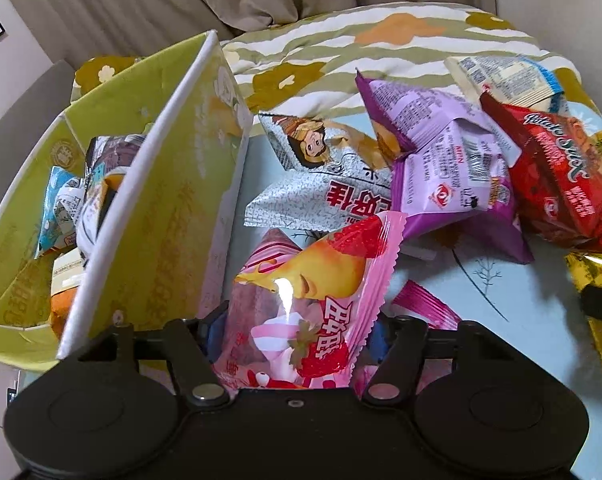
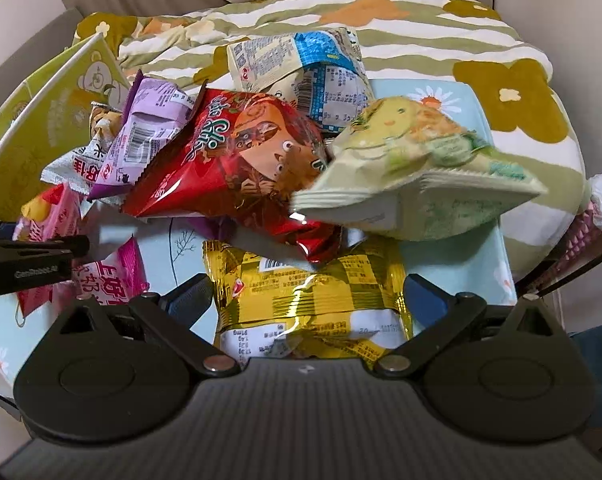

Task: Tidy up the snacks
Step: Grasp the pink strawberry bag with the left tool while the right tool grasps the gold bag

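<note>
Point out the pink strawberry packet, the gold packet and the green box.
pink strawberry packet [image 1: 301, 312], left wrist view, printed front
gold packet [image 2: 313, 296], right wrist view, crinkled middle
green box [image 1: 181, 200], left wrist view, outer side wall

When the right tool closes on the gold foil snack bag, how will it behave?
The gold foil snack bag looks puffy, so it is probably light and will crumple. Its glossy film may slip. The red bag overlaps its top edge, so it may shift.
</note>
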Available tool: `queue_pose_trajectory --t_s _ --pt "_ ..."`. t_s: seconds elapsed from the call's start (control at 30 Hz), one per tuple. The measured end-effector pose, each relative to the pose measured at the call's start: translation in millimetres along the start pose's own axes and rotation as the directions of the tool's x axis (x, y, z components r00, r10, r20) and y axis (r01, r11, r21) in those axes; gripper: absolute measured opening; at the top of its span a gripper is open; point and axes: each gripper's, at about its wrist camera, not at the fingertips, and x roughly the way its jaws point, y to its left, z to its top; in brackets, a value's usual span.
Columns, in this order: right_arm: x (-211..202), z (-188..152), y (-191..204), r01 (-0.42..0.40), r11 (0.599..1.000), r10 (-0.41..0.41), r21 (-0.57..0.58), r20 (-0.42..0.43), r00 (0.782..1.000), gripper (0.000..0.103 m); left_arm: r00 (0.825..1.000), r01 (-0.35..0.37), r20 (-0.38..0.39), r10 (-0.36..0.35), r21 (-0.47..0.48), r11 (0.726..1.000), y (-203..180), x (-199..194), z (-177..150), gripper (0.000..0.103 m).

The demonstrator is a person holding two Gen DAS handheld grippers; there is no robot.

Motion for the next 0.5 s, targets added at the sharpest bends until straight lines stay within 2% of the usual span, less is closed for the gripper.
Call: queue_pose_trajectory --t_s 0.4,0.5 --pt "2 -15 11 0.047 0.996 -0.046 -0.078 0.019 0.999 0.103 0.999 -0.001 0.039 0.001 0.011 1.0 -2 -24 -14 0.068" --pt "0 -17 11 0.049 0.995 -0.047 -0.082 0.021 0.999 0.1 0.999 -0.001 0.052 0.0 0.013 1.0 -2 -31 -16 0.068"
